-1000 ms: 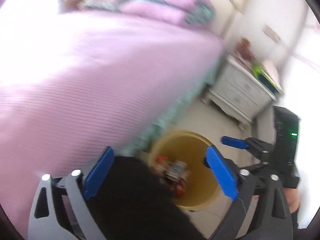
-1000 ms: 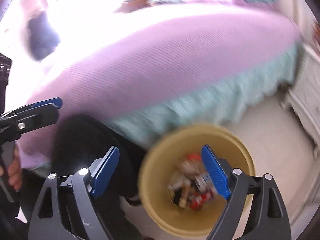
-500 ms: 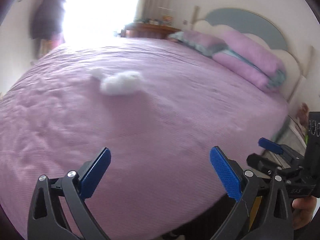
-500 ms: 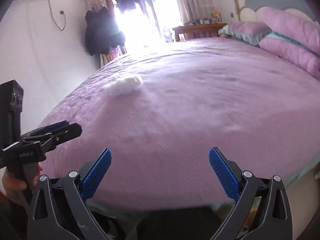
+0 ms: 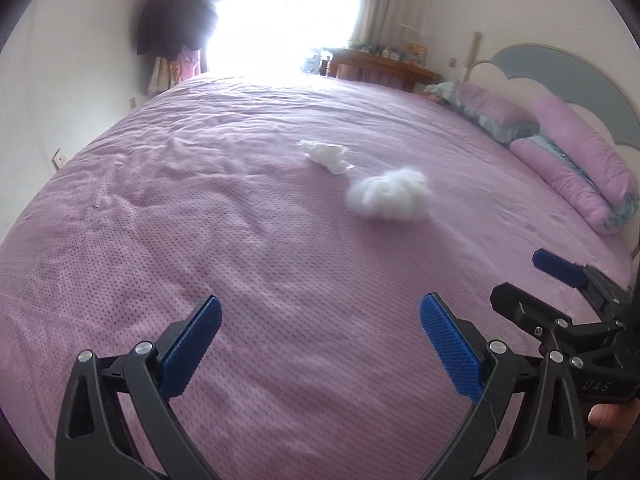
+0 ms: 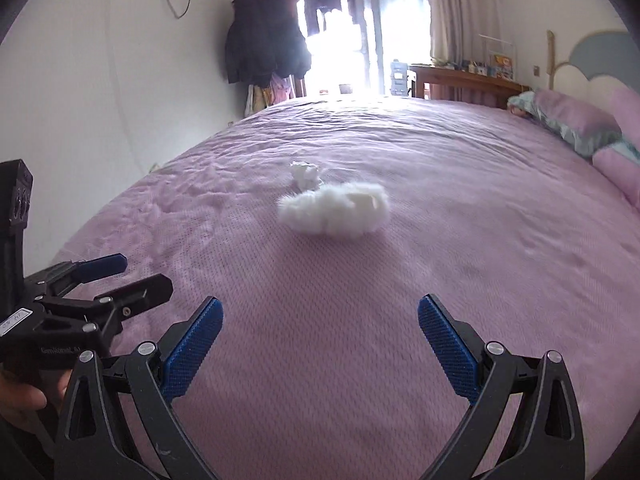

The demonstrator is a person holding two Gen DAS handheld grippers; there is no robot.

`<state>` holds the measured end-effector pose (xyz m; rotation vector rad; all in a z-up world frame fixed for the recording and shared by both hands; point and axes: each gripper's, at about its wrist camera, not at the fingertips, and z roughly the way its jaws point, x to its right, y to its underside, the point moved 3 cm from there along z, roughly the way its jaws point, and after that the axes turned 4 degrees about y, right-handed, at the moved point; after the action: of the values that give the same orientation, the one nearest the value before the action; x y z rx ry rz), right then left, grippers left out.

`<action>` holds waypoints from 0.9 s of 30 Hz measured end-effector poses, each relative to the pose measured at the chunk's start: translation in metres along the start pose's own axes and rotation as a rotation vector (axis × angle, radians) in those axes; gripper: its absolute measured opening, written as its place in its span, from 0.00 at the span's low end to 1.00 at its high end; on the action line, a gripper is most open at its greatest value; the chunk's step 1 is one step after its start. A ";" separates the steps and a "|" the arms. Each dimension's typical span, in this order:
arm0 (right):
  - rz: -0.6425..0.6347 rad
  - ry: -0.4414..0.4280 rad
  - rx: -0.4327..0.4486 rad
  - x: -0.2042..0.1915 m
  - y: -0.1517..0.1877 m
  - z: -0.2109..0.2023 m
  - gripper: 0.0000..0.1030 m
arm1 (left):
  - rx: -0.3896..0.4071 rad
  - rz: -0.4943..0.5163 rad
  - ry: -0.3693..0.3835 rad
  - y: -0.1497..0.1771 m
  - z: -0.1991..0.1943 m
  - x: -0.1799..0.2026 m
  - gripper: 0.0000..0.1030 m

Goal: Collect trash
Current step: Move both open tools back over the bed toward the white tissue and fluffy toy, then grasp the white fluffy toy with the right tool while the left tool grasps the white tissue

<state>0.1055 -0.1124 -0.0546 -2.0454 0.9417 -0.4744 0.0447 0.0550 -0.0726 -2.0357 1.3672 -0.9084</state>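
A purple bed (image 5: 224,240) fills both views, where a second ago a yellow bin of wrappers did; no container shows now. The left gripper (image 5: 320,344) and right gripper (image 6: 320,340) gape wide, empty. At twelve o'clock lie fluff (image 6: 336,208) and tissue (image 6: 306,174), apparently next.

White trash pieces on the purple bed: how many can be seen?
2. A fluffy white cotton-like wad lies mid-bed; a smaller crumpled white paper tissue lies just beyond it, toward the window. Others may be outside the views.
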 end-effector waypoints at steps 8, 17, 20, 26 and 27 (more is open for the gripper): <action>-0.003 -0.014 -0.062 -0.007 -0.036 0.081 0.92 | 0.006 -0.073 -0.082 -0.035 0.042 -0.046 0.96; 0.033 0.040 -0.121 -0.001 -0.059 0.143 0.92 | -0.011 -0.104 -0.109 -0.054 0.071 -0.073 0.96; 0.032 0.100 -0.162 0.004 -0.064 0.159 0.92 | -0.029 -0.111 -0.092 -0.054 0.080 -0.073 0.96; 0.052 0.082 -0.195 0.017 -0.065 0.172 0.81 | -0.048 -0.091 -0.076 -0.056 0.090 -0.064 0.96; 0.060 0.050 -0.195 0.019 -0.064 0.170 0.72 | -0.049 -0.086 -0.076 -0.057 0.091 -0.062 0.96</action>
<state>0.2508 -0.0134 -0.1047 -2.1804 1.1131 -0.4170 0.1314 0.1380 -0.1039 -2.1583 1.2823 -0.8324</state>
